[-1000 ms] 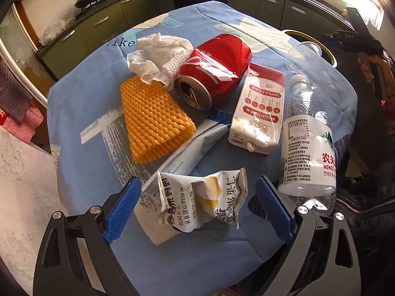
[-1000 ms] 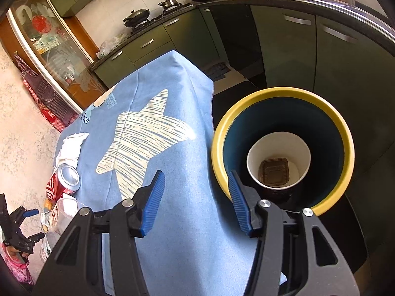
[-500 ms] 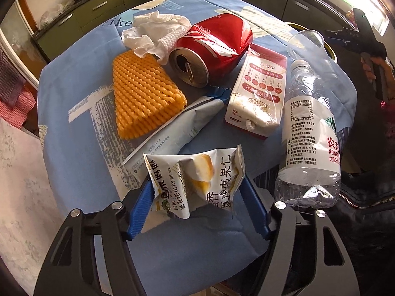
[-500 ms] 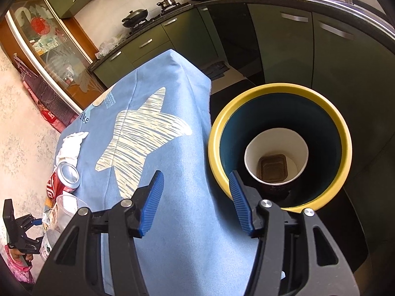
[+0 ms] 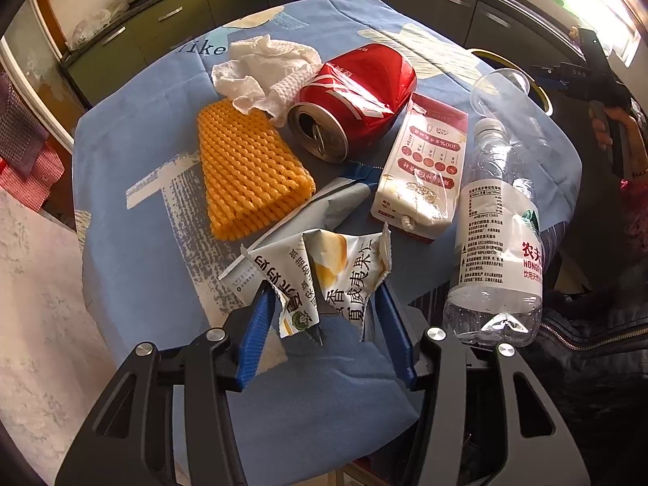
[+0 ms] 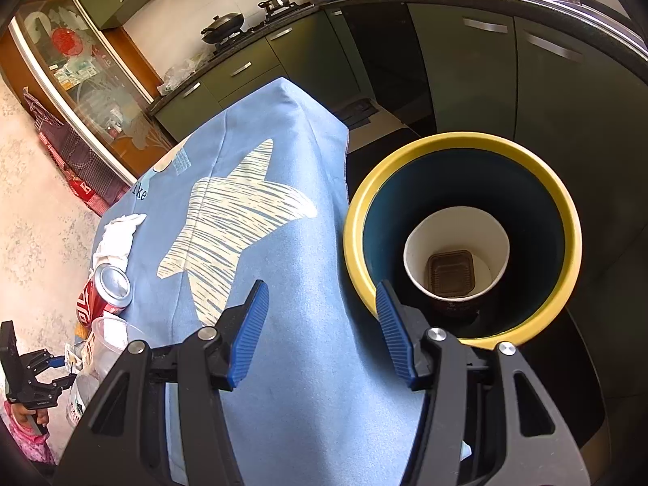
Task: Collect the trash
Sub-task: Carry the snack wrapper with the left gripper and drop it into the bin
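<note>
My left gripper (image 5: 324, 303) is shut on a torn white snack wrapper (image 5: 324, 271), which crumples between the blue pads above the blue tablecloth (image 5: 133, 210). Behind it lie an orange foam net (image 5: 251, 170), a crushed red can (image 5: 352, 97), white tissue (image 5: 263, 69), a milk carton (image 5: 421, 170), a water bottle (image 5: 502, 235) and a grey-blue pouch (image 5: 332, 202). My right gripper (image 6: 320, 312) is open and empty, at the table's edge beside a yellow-rimmed bin (image 6: 559, 198) that holds a paper cup (image 6: 457, 239).
A clear plastic cup (image 5: 502, 89) lies past the bottle. Dark green kitchen cabinets (image 6: 465, 65) run behind the table and bin. The can (image 6: 101, 291) and tissue (image 6: 117, 231) show at the right wrist view's left edge. A black bag (image 5: 599, 344) sits right of the table.
My left gripper has moved forward and closed its jaws onto the snack wrapper, crumpling and lifting it. My right gripper has held still by the bin.
</note>
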Demonstrator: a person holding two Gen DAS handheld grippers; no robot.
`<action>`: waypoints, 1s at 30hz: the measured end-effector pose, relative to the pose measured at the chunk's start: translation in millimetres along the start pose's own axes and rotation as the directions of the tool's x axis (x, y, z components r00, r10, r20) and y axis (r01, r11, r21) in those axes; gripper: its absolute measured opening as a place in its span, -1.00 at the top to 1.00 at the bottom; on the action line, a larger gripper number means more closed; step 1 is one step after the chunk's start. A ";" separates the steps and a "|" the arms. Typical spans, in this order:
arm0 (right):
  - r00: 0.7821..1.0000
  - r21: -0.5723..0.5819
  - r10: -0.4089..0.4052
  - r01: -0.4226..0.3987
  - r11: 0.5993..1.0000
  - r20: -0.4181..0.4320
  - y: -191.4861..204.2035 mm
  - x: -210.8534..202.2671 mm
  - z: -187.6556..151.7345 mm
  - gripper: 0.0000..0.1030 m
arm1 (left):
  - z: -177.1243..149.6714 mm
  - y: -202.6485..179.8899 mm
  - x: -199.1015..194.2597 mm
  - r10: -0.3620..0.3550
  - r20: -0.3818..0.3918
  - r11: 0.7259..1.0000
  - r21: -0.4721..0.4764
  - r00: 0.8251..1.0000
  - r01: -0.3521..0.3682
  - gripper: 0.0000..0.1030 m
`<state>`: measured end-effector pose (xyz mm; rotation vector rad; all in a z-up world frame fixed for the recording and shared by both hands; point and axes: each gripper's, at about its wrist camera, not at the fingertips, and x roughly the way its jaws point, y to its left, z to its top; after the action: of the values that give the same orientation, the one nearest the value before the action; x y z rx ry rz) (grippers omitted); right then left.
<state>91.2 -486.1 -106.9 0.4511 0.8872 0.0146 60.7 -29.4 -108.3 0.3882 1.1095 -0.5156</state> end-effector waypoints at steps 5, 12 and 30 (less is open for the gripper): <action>1.000 0.000 -0.001 0.001 1.000 0.000 -0.4 -0.5 -0.5 -0.02 | 14.6 -8.6 -13.6 -0.007 0.036 1.000 0.028 0.999 0.006 0.00; 1.000 0.001 0.000 0.000 1.000 0.025 -2.7 -10.8 -2.3 -0.02 | 56.9 -31.7 -39.2 -0.053 0.097 0.991 0.130 0.994 0.040 0.00; 0.980 0.201 -0.111 0.077 0.977 0.165 -97.0 -90.1 -32.4 -0.02 | 298.4 -230.7 17.5 -0.380 -0.011 0.783 0.529 0.925 0.328 -0.01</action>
<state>-7.3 -579.6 -94.8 0.5823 0.7379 -0.1978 156.0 -382.6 -14.8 0.6256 0.9367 -1.1782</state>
